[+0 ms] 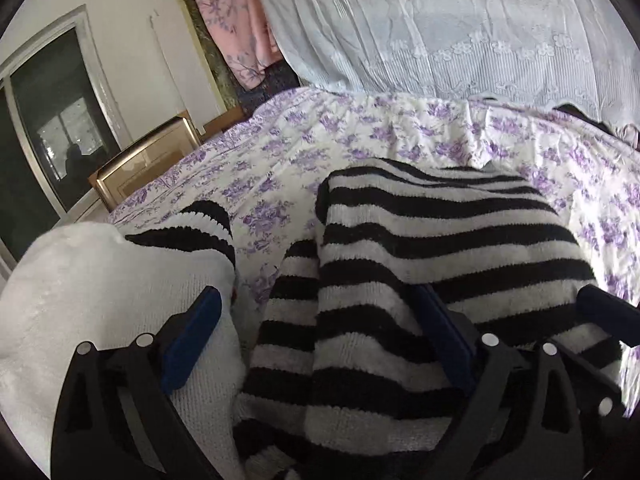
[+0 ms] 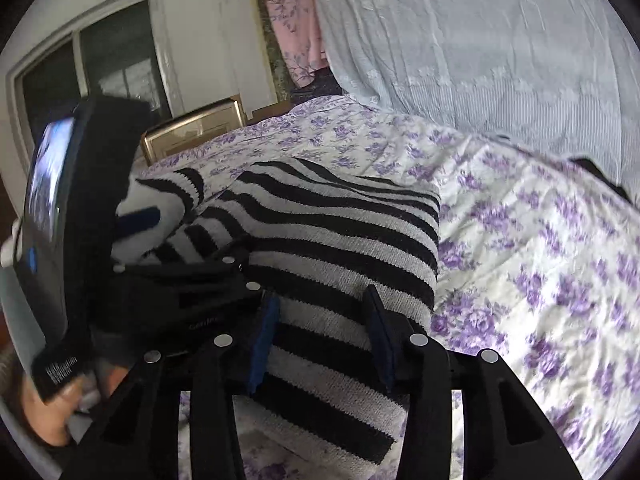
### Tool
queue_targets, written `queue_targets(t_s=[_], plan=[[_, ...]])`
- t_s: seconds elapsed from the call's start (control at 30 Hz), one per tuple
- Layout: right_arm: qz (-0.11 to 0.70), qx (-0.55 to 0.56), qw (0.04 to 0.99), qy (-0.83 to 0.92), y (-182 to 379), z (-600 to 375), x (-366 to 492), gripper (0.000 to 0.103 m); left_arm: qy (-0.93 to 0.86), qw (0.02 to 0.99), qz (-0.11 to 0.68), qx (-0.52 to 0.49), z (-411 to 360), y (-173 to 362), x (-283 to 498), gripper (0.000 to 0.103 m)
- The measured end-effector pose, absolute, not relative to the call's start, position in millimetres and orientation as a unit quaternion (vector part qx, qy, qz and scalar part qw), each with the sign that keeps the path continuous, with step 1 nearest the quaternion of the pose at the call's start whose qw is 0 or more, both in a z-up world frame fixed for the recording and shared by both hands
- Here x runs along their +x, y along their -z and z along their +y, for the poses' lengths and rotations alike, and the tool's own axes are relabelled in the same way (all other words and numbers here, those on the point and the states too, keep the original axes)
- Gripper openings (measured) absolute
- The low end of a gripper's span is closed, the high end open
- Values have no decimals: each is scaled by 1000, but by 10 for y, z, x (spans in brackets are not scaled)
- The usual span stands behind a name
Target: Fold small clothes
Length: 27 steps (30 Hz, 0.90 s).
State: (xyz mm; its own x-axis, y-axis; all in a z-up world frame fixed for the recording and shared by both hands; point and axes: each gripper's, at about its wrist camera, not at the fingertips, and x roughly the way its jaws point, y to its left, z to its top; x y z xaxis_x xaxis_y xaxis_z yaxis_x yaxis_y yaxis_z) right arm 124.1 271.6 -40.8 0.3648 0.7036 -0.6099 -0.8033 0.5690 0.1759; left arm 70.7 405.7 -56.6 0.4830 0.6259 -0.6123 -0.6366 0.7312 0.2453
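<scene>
While the lace curtain [image 1: 460,20] fills the far wall, the bed [image 1: 400,132] below it carries a white sheet printed with purple flowers. Pink floral cloth [image 1: 232,20] hangs at the curtain's left edge; a dark window [image 1: 60,120] and a gold-framed panel [image 1: 148,160] stand beyond the bed's left side.

Striped sweater [image 1: 420,240], black and white knit: lies on the bed, body folded into a thick block, one banded part [image 2: 172,192] resting beside it at left. A plain white fluffy piece [image 1: 100,280] sits at the left, touching the stripes.

Left gripper [image 1: 316,340]: fingers [image 1: 192,336] wide apart, one blue pad on the white piece, the other on the striped block; nothing clamped.

Right gripper [image 2: 320,344]: fingers [image 2: 262,344] apart, straddling the near edge of the striped block; whether the pads press it cannot be told. The left gripper [image 2: 132,280] shows in this view too, low over the sweater's left part.
</scene>
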Motion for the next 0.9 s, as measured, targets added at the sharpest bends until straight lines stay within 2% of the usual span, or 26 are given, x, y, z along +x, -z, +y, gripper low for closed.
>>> queue_targets(t_s=[0.3,0.53,0.8,0.9], plan=[[315,-75,830,-453,388,2718,1121,48,-351,876,329,-20,4040,498,615,94],[275,-52,848,-450,135,2407,985,48,-329,899,286,-51,3932,307,355,94],[301,-31,839,-452,228,2285,980,48,-334,901,276,-33,3734,250,233,94],[324,-40,834,-445,366,2347,1017,53,-328,899,288,-34,3727,308,267,94]])
